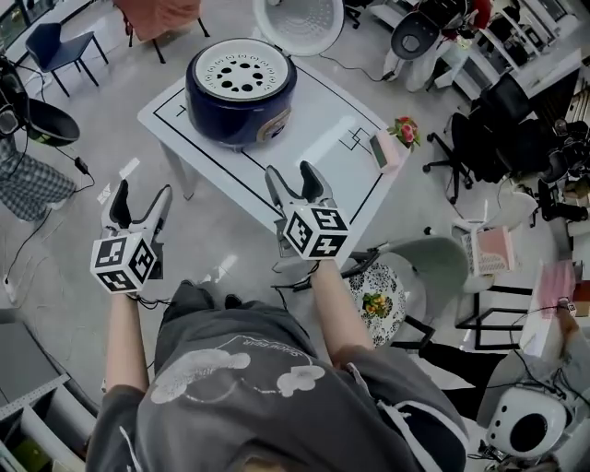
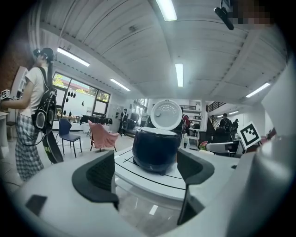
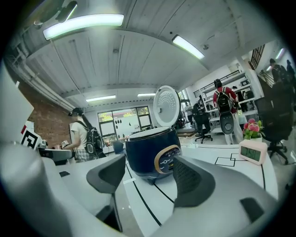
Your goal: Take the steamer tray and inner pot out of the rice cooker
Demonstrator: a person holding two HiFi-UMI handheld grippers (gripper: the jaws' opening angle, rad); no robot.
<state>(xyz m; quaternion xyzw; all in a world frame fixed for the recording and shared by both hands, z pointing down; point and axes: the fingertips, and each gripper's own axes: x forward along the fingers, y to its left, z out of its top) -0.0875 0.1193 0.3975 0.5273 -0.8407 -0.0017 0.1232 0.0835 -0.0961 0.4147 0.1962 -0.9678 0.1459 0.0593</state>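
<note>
The rice cooker (image 1: 241, 90) stands on the white counter (image 1: 323, 138) with its lid (image 1: 298, 23) raised. The perforated steamer tray (image 1: 241, 72) sits in its top. The left tool (image 1: 143, 191) hovers over the floor beside the counter, jaws wide with nothing between them. The right tool (image 1: 292, 171) is at the counter's near edge, jaws also wide and empty. Both point toward the cooker, well apart from it.

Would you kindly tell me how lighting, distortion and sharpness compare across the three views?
Head view: even, soft light with faint shadows; the rice cooker is sharp. Left gripper view: strong fisheye inside a dark round border, the overhead lights glare, and the near jaws look soft. Right gripper view: same fisheye bend, the nearest light strip is blown out, and the ceiling lines bow.
</note>
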